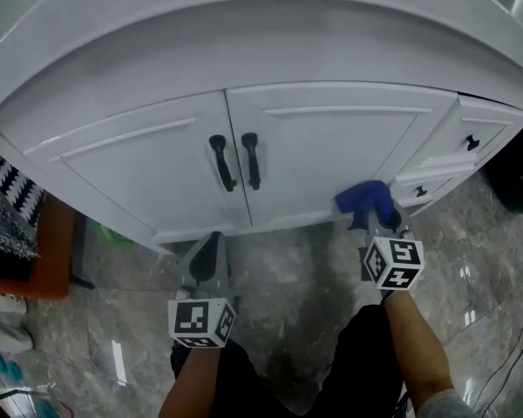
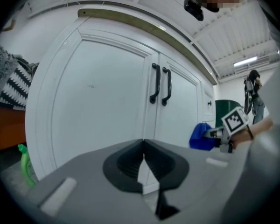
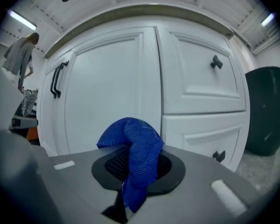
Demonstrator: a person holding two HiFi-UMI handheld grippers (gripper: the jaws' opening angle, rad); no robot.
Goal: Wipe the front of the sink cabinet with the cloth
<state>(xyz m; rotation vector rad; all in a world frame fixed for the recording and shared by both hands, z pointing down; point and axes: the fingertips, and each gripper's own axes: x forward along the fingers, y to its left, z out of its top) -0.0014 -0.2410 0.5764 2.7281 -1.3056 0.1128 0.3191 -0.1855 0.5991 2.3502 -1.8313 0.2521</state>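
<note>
Head view shows the right gripper (image 1: 377, 223) clamped on a crumpled blue knit cloth (image 1: 366, 200) by the glossy white cabinet (image 1: 318, 151), 4 o'clock of the black bar handles (image 1: 235, 160). The left gripper (image 2: 143, 166) is closed and empty.

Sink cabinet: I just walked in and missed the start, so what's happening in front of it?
A person holds a gripper in each hand, facing the white sink cabinet. The right gripper has its jaws shut on a blue cloth, held at the lower corner of the right door, beside the drawers. The left gripper hangs clear of the cabinet, jaws shut and empty.
</note>
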